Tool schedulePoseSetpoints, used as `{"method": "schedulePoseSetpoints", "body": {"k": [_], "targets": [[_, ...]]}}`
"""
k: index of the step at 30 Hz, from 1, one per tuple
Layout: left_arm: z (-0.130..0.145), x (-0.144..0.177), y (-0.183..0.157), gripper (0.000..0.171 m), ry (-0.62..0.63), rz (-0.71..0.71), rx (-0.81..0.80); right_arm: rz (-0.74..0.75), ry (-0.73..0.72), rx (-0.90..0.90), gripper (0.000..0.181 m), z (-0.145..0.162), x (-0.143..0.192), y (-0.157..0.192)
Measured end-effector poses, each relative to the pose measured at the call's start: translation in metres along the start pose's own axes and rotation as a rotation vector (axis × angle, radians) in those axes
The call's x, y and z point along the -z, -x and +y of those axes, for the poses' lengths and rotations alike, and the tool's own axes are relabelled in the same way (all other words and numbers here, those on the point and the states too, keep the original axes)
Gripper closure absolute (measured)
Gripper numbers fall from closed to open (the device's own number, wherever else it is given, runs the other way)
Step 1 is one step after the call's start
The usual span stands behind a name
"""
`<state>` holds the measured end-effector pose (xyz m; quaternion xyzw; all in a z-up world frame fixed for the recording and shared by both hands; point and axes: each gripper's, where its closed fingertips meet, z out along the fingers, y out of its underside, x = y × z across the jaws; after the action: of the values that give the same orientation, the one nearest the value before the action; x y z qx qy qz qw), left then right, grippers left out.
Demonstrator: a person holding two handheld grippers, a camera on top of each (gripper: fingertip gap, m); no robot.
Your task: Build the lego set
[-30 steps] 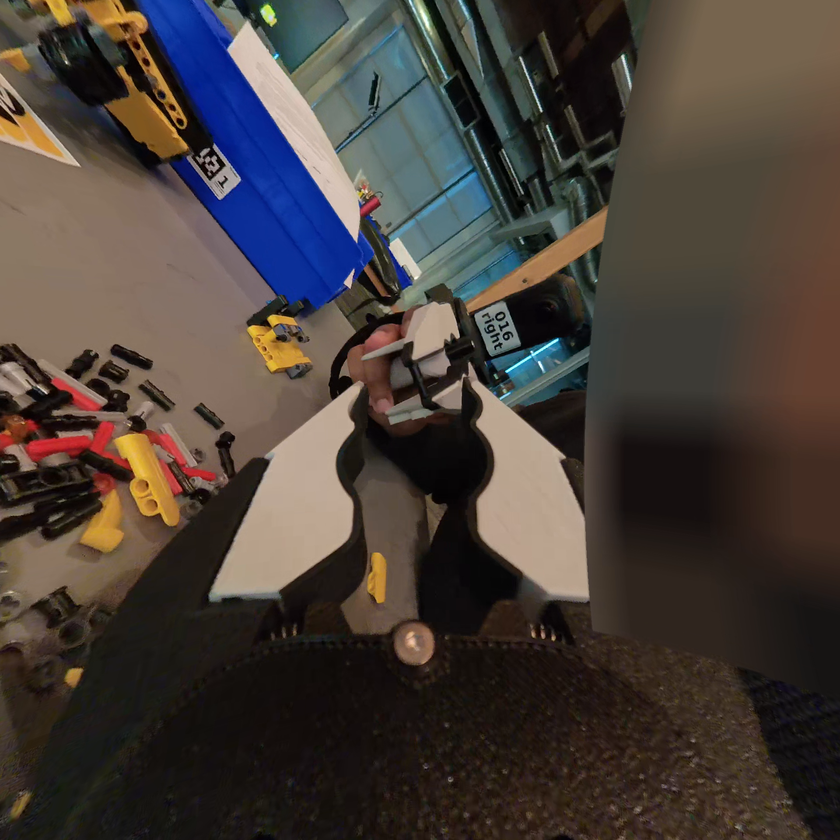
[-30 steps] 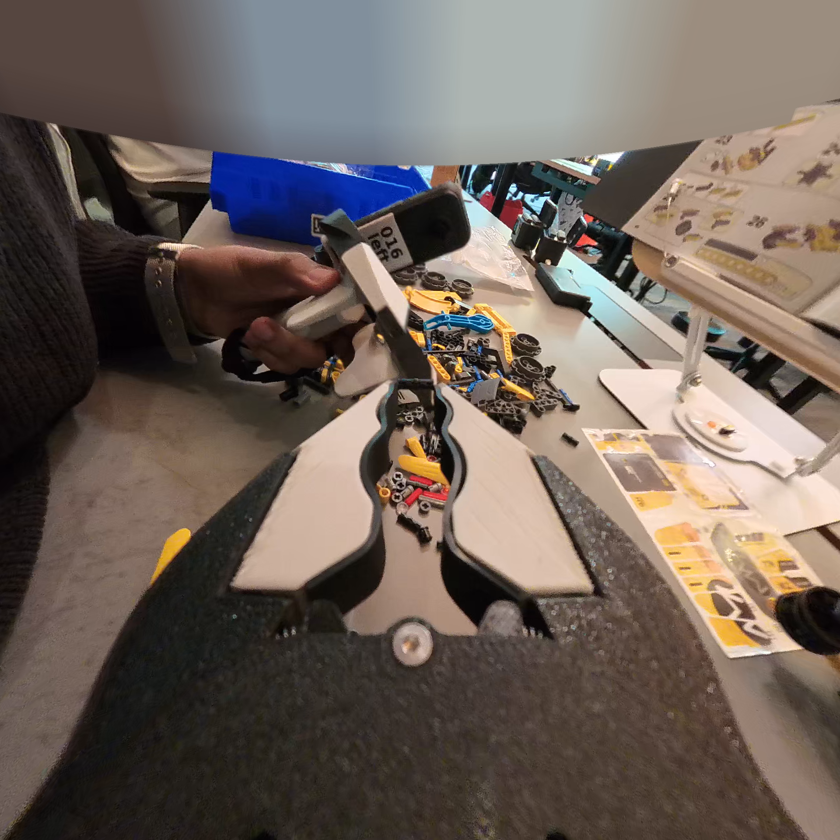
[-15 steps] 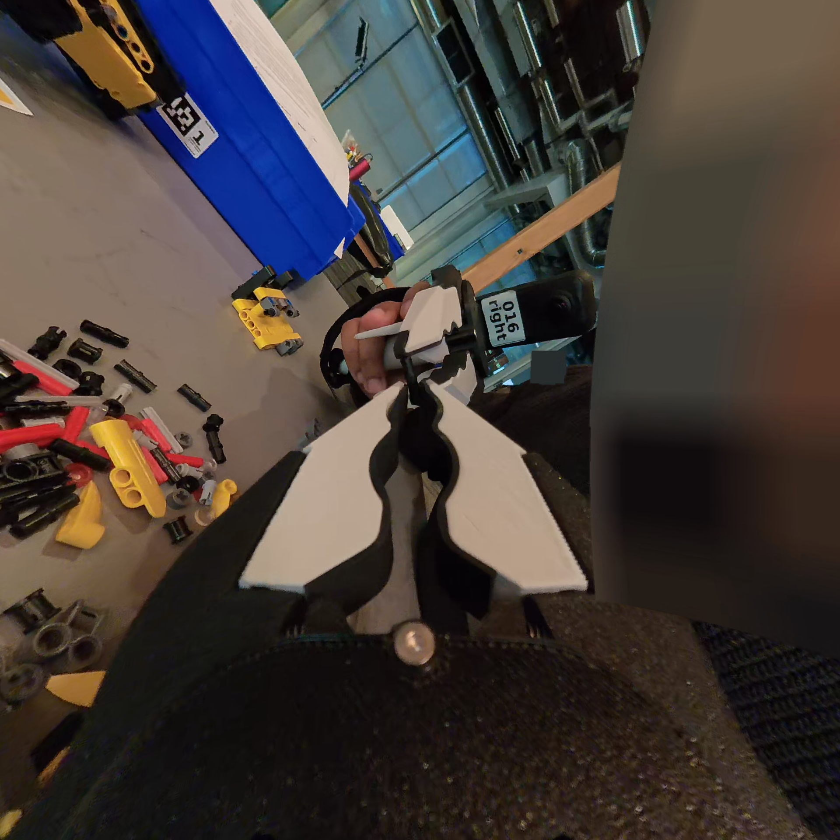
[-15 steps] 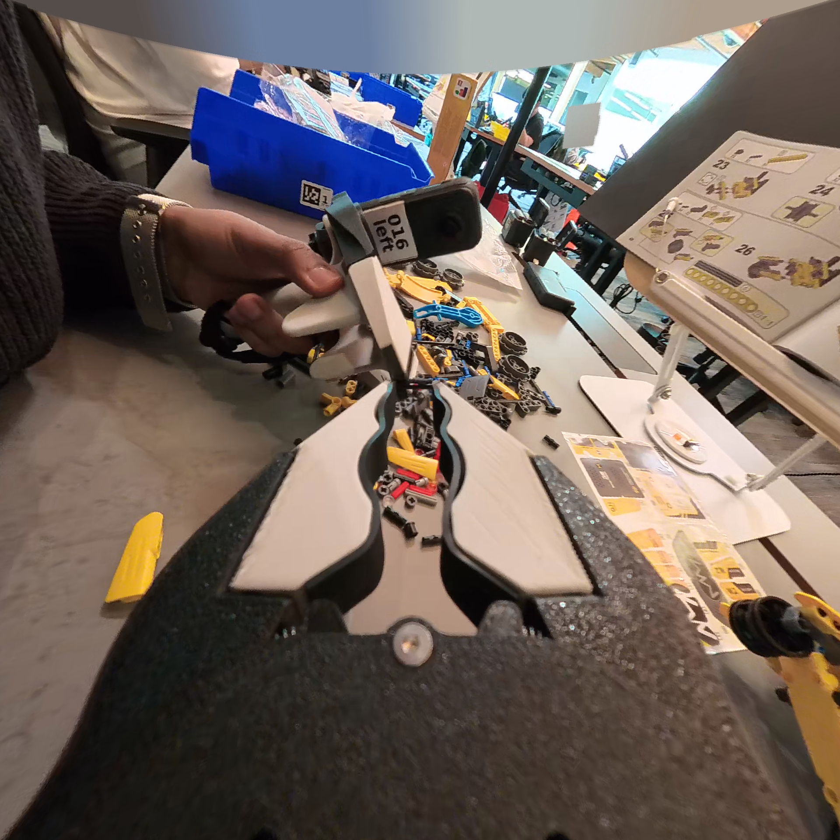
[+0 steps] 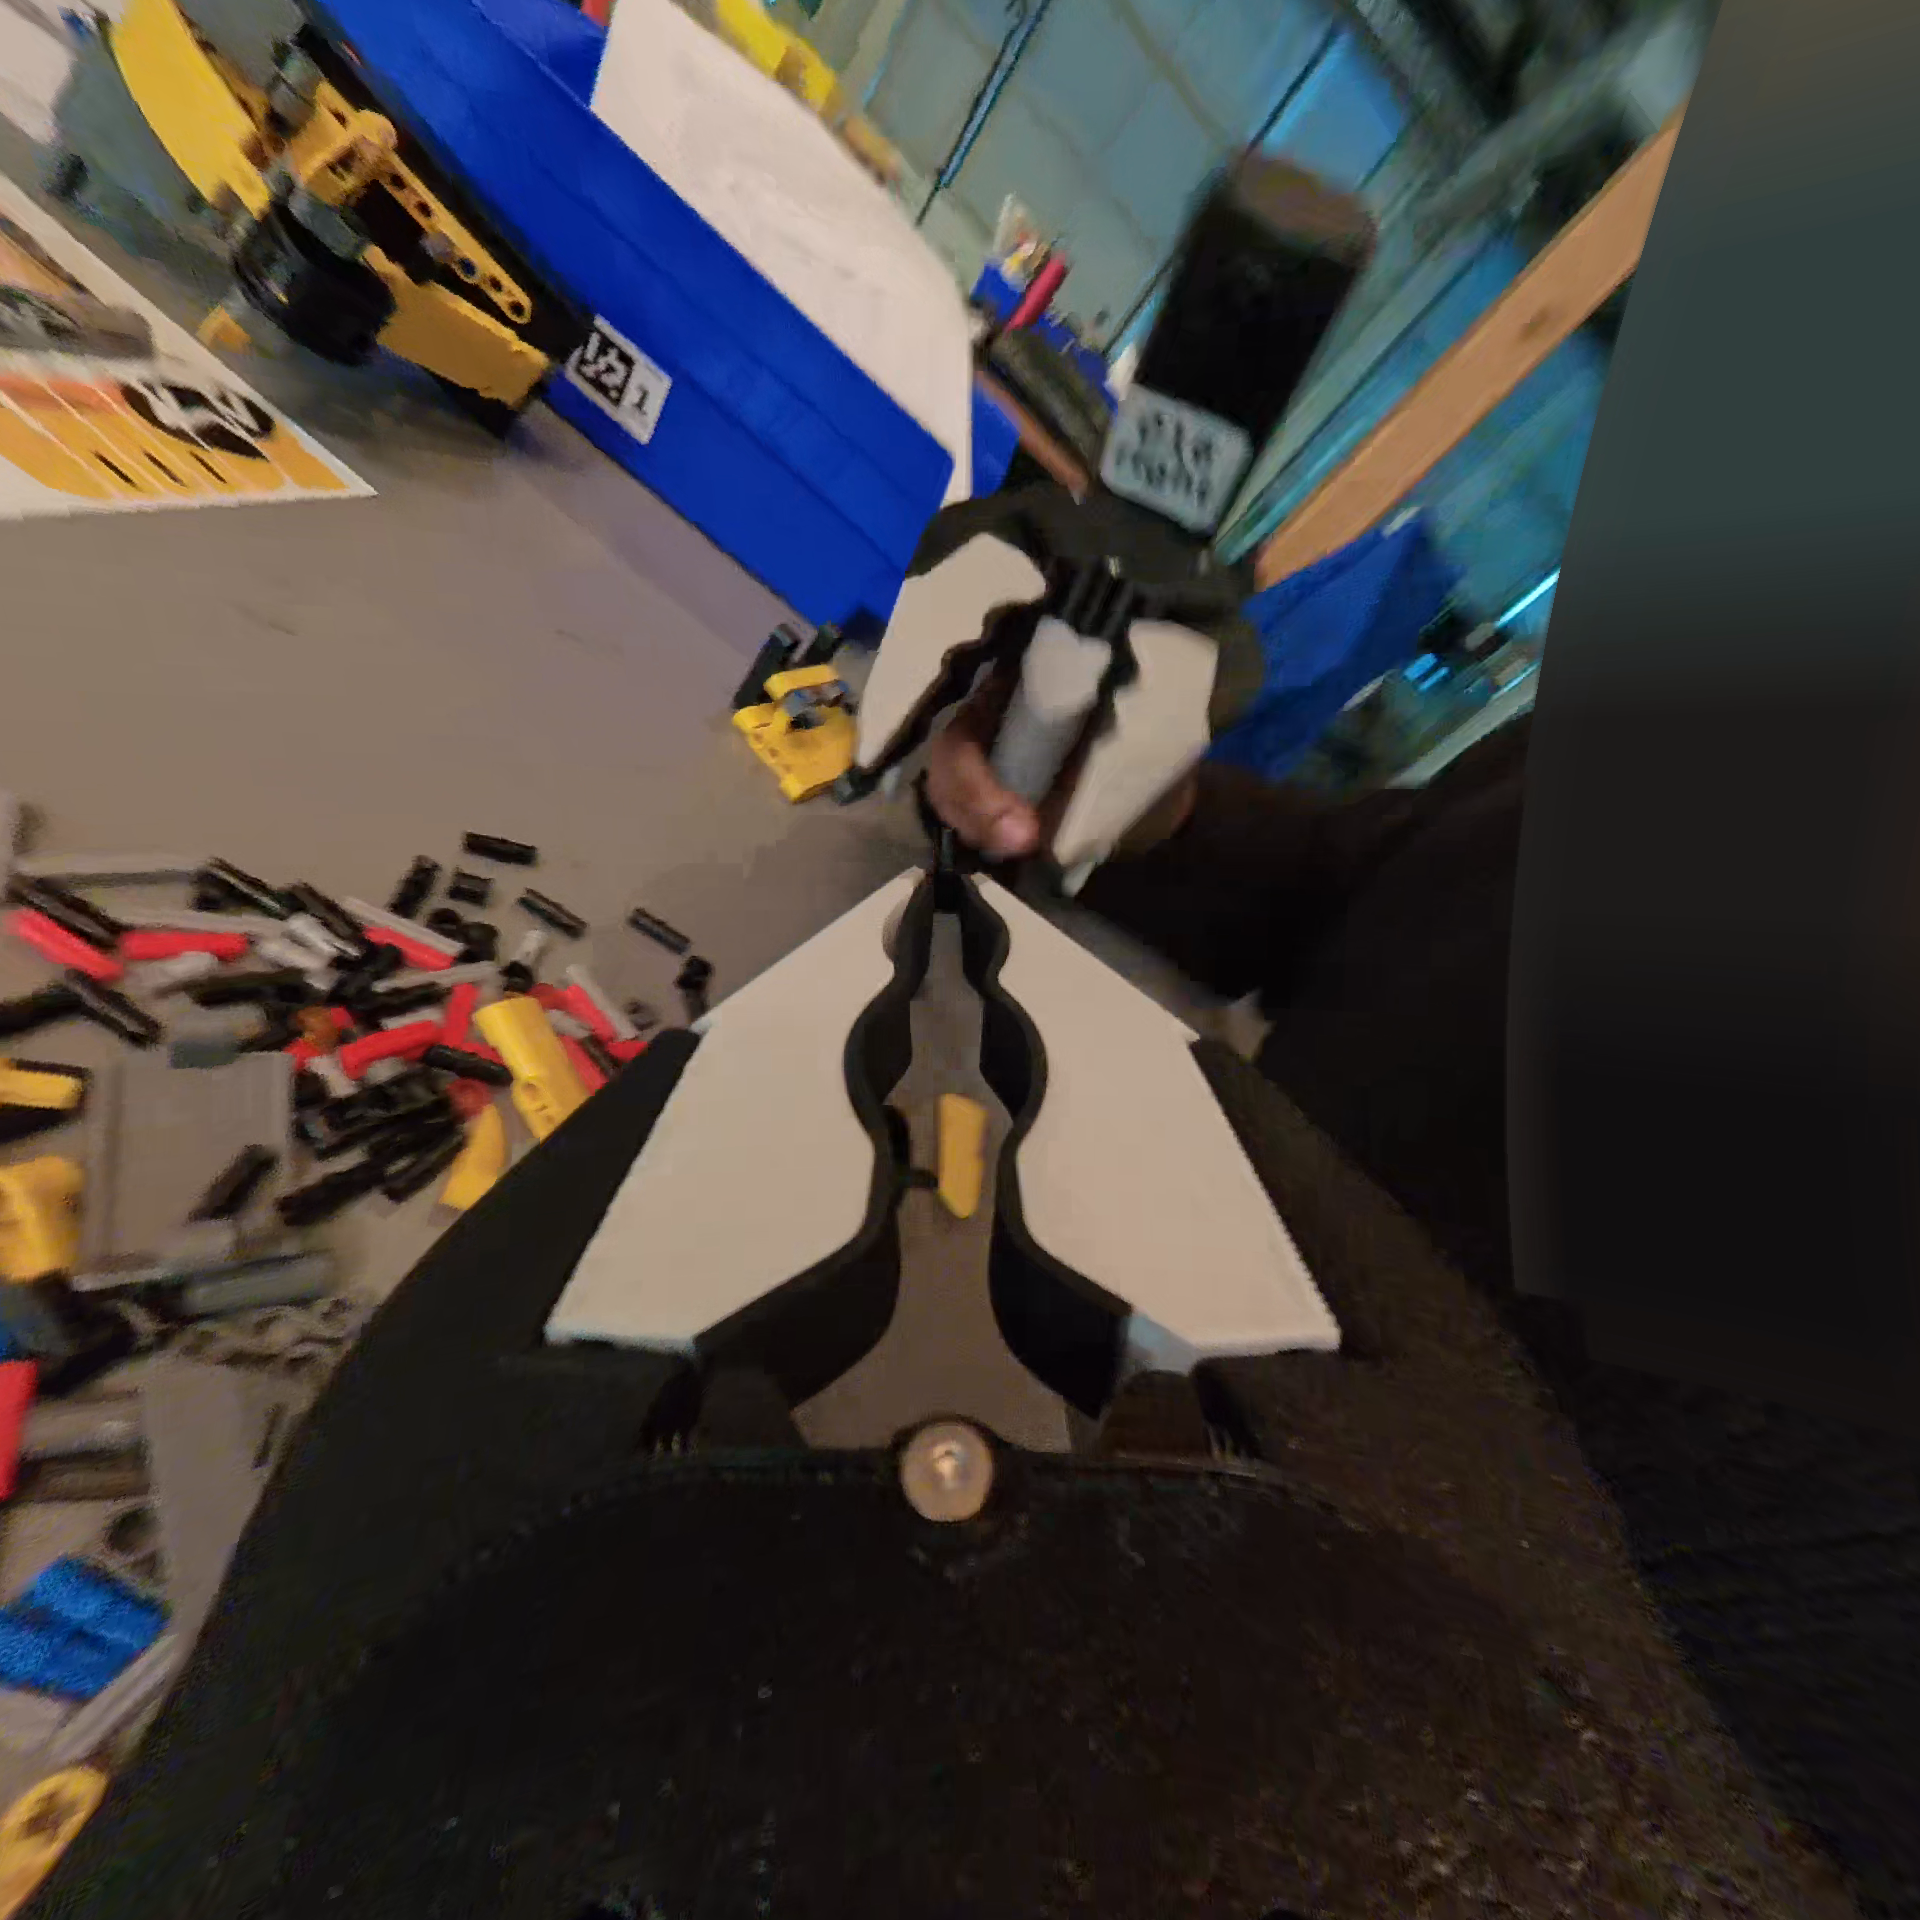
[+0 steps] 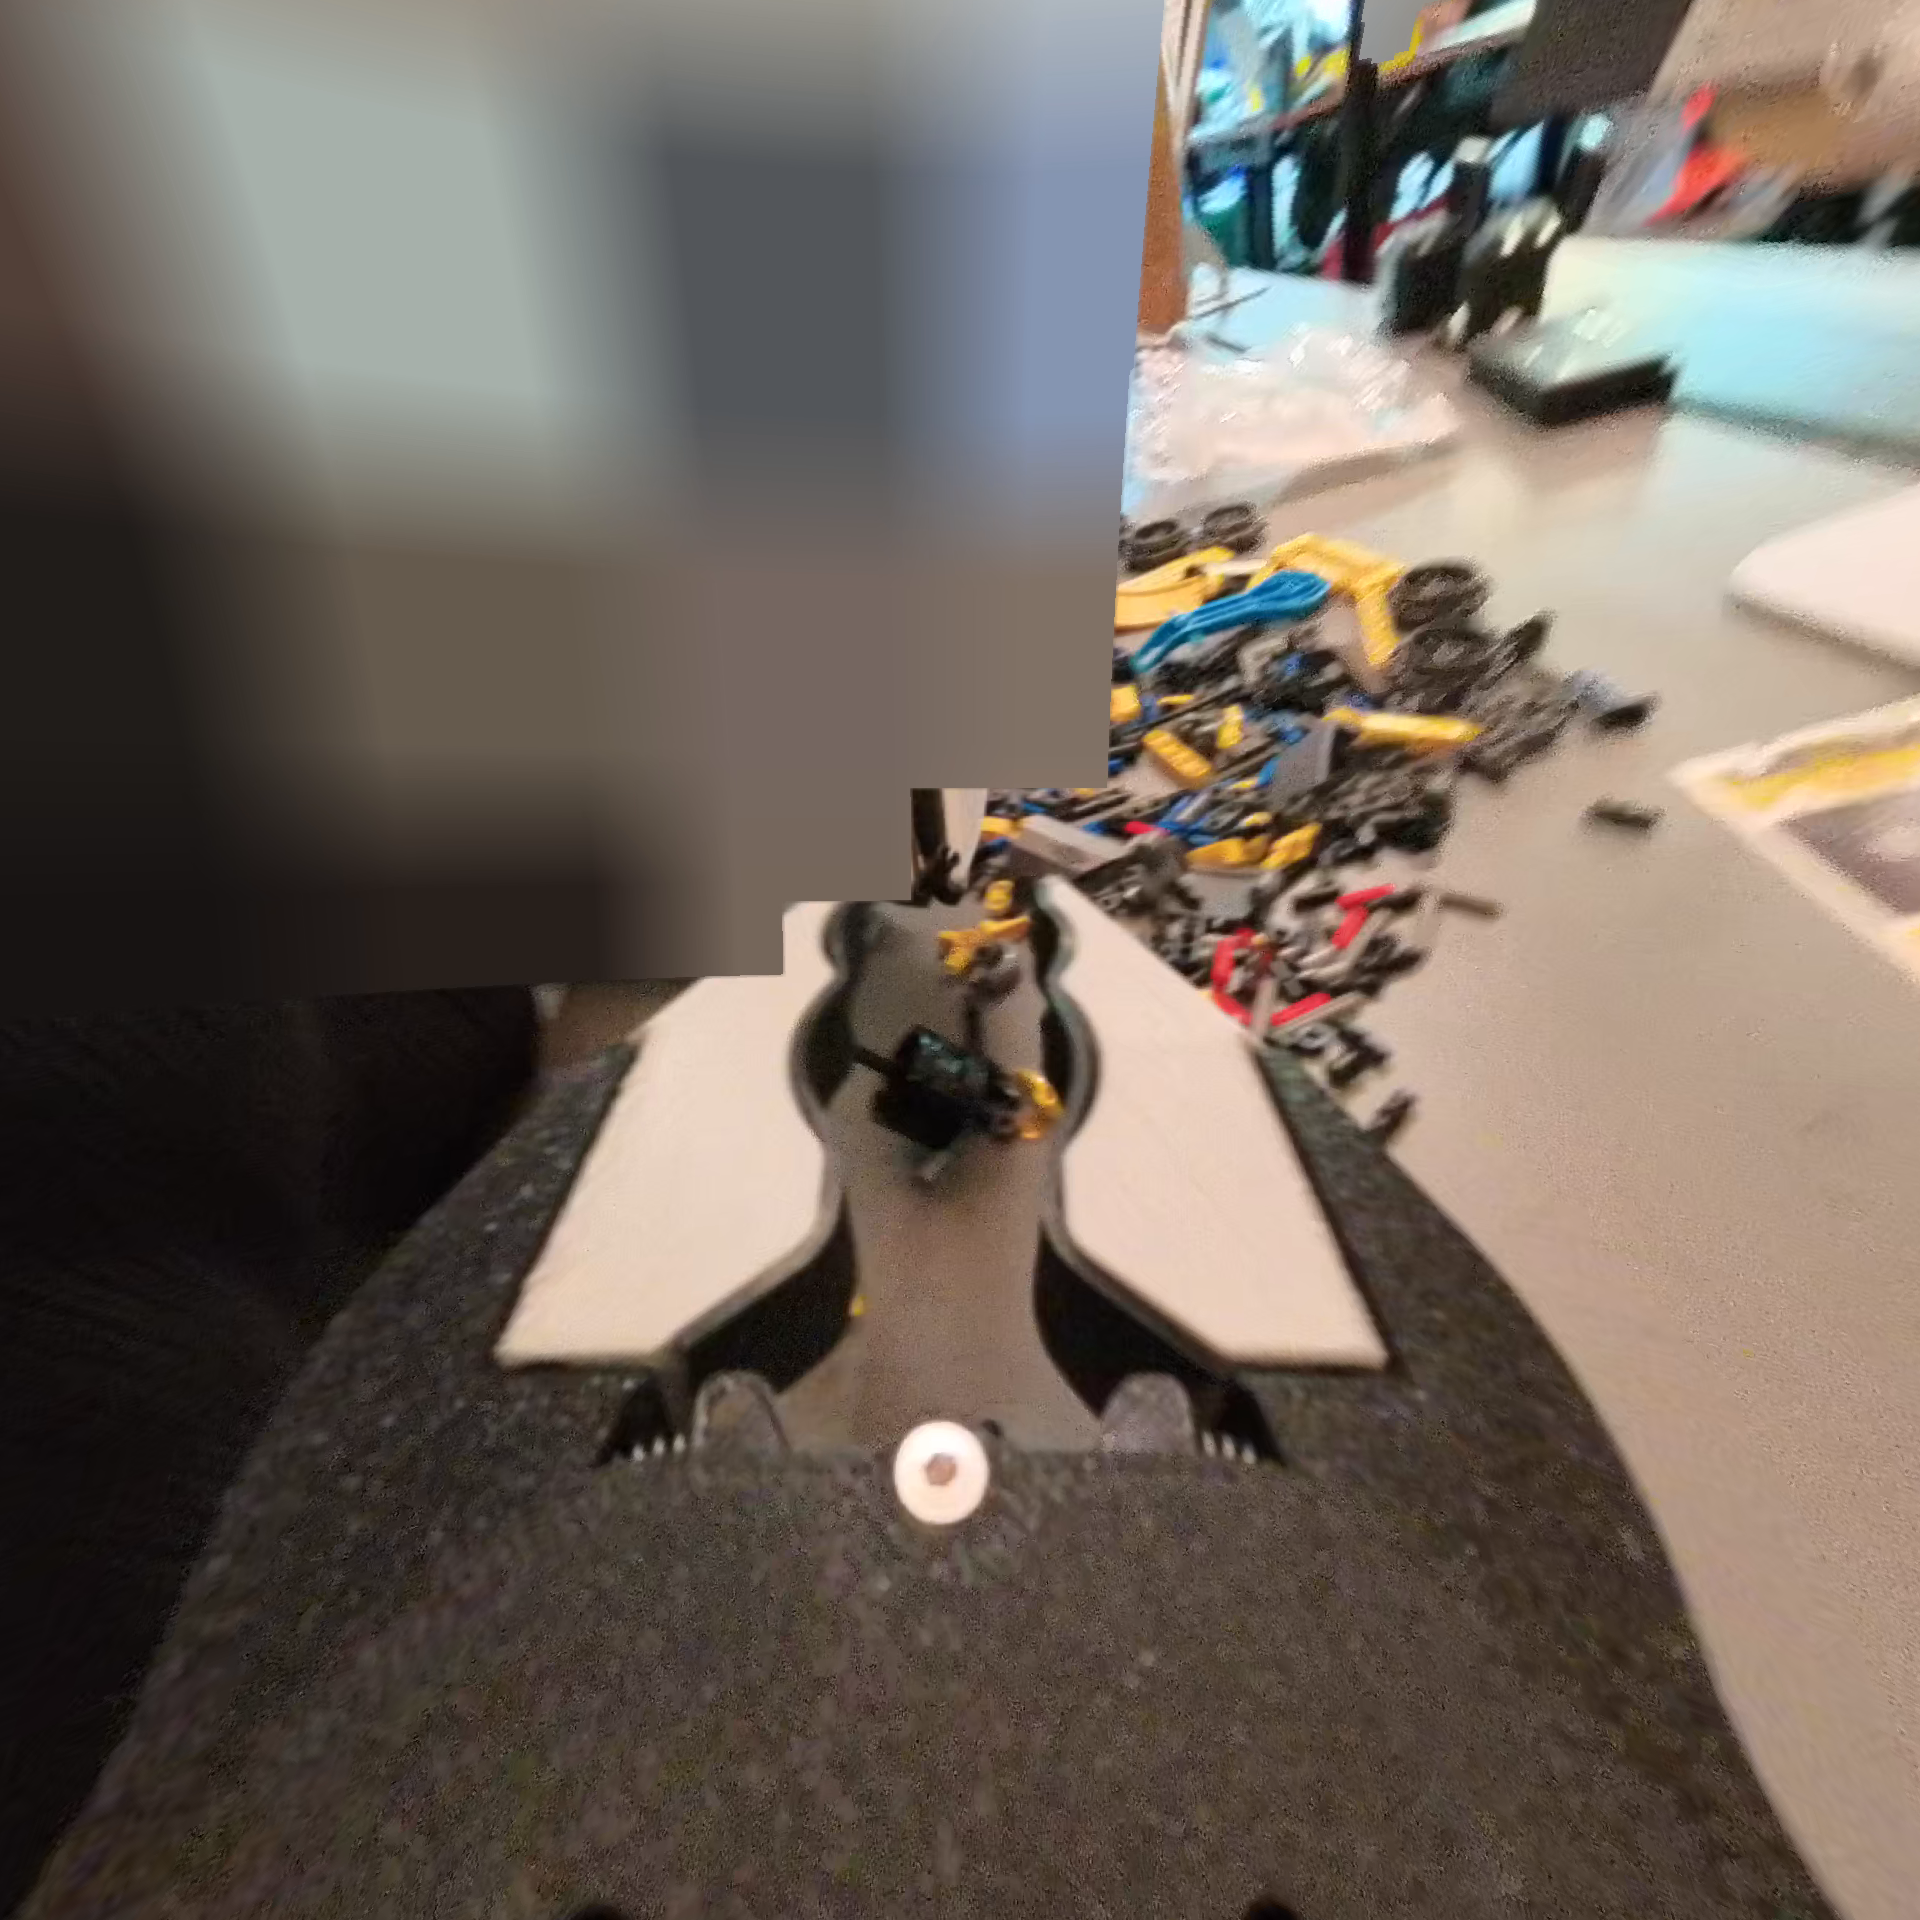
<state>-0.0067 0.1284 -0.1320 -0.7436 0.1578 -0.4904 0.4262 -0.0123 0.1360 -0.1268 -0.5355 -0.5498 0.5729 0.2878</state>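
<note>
My left gripper point(image 5: 940, 883) is shut on a small thin black piece point(image 5: 945, 852) that sticks out past its tips. The piece also shows in the right wrist view point(image 6: 935, 868), blurred, under the left gripper's tip. My right gripper point(image 6: 932, 904) is open and empty, low over the grey table point(image 6: 1558, 1039). A hand point(image 5: 977, 810) holds it just beyond the left tips, where it faces the left gripper point(image 5: 971, 821). A small black and yellow assembly point(image 6: 935, 1091) lies on the table between the right fingers. A loose yellow piece point(image 5: 961, 1153) lies under the left fingers.
A pile of red, black and yellow pieces point(image 5: 364, 1029) lies left of the left gripper. A blue bin point(image 5: 727, 343) and a yellow model point(image 5: 353, 239) stand behind it. A larger pile of yellow, blue and black parts point(image 6: 1330, 707) lies beyond the right gripper, printed sheets point(image 6: 1829, 810) to its right.
My left gripper has closed from open to shut on the small black piece. The right gripper has turned and dropped low toward the table. Both views are now motion-blurred.
</note>
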Motion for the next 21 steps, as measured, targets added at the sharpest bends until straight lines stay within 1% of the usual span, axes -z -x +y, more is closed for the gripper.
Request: {"method": "schedulePoseSetpoints", "body": {"k": [1, 3, 5, 6, 9, 12, 14, 17, 21], "targets": [[0.004, -0.002, 0.001, 0.171, 0.041, -0.048, -0.081, -0.048, -0.011, -0.104, 0.160, -0.001, 0.003, 0.000], [0.012, -0.003, 0.008, 0.171, 0.125, -0.158, -0.235, -0.131, -0.037, -0.267, 0.163, -0.003, 0.007, 0.000], [0.020, -0.004, 0.016, 0.171, 0.194, -0.243, -0.345, -0.169, -0.048, -0.346, 0.163, -0.003, 0.008, 0.000], [0.023, -0.005, 0.017, 0.171, 0.214, -0.256, -0.372, -0.167, -0.025, -0.358, 0.163, 0.002, 0.007, -0.001], [0.028, -0.009, 0.013, 0.171, 0.235, -0.232, -0.383, -0.108, 0.098, -0.314, 0.162, 0.024, -0.001, -0.003], [0.028, -0.008, 0.015, 0.171, 0.242, -0.249, -0.401, -0.089, 0.183, -0.269, 0.168, 0.036, -0.007, 0.002], [0.031, -0.010, 0.014, 0.171, 0.255, -0.243, -0.403, -0.081, 0.198, -0.242, 0.174, 0.038, -0.008, 0.004], [0.032, -0.010, 0.015, 0.171, 0.266, -0.262, -0.436, -0.073, 0.206, -0.223, 0.175, 0.039, -0.008, 0.004], [0.034, -0.011, 0.014, 0.171, 0.273, -0.247, -0.426, -0.095, 0.199, -0.231, 0.173, 0.039, -0.007, 0.005]]}}
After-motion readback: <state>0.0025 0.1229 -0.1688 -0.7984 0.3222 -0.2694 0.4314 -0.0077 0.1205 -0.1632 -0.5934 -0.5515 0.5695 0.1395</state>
